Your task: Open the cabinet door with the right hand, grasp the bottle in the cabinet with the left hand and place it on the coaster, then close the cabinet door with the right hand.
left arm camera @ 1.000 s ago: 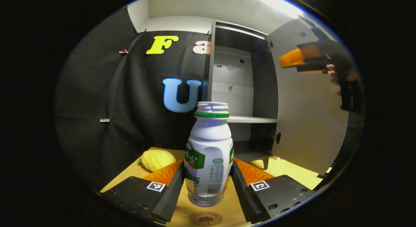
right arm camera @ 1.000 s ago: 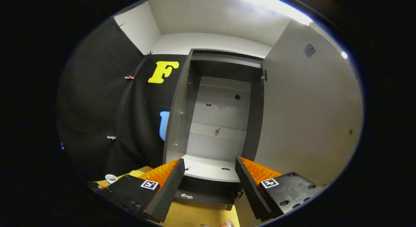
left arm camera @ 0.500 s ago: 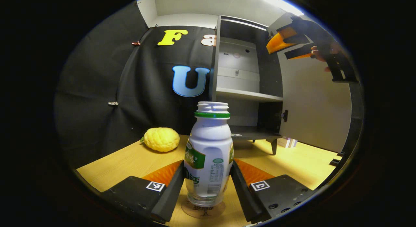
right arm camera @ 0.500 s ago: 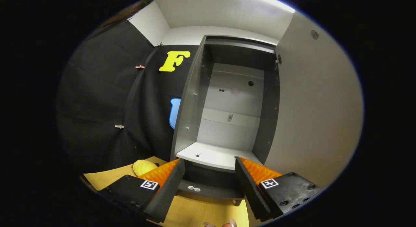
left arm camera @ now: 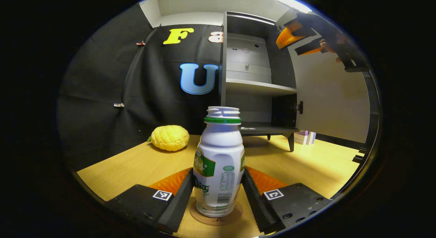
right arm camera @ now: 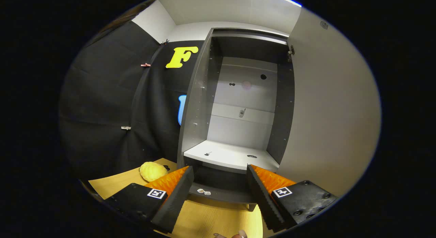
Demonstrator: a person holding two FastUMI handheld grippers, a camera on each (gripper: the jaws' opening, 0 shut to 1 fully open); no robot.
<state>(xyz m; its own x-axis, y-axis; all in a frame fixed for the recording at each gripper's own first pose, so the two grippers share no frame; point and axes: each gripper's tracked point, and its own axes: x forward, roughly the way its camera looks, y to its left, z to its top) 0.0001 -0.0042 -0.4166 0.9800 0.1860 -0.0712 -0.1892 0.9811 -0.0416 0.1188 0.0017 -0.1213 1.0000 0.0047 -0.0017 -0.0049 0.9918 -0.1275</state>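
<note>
Your left gripper (left arm camera: 218,193) is clenched on the white bottle (left arm camera: 219,163), both fingers pressing its sides. The bottle stands upright with its base on the round coaster (left arm camera: 216,217), which lies on the wooden table (left arm camera: 136,166) in front of the cabinet (left arm camera: 252,71). The cabinet door (left arm camera: 330,98) hangs open to the cabinet's right. A yellow bumpy fruit (left arm camera: 170,138) sits left of the cabinet, against the cloth wall. Your right gripper (right arm camera: 219,193) is released, fingers spread with nothing between them, pointing into the cabinet's open front below its shelf (right arm camera: 231,156).
</note>
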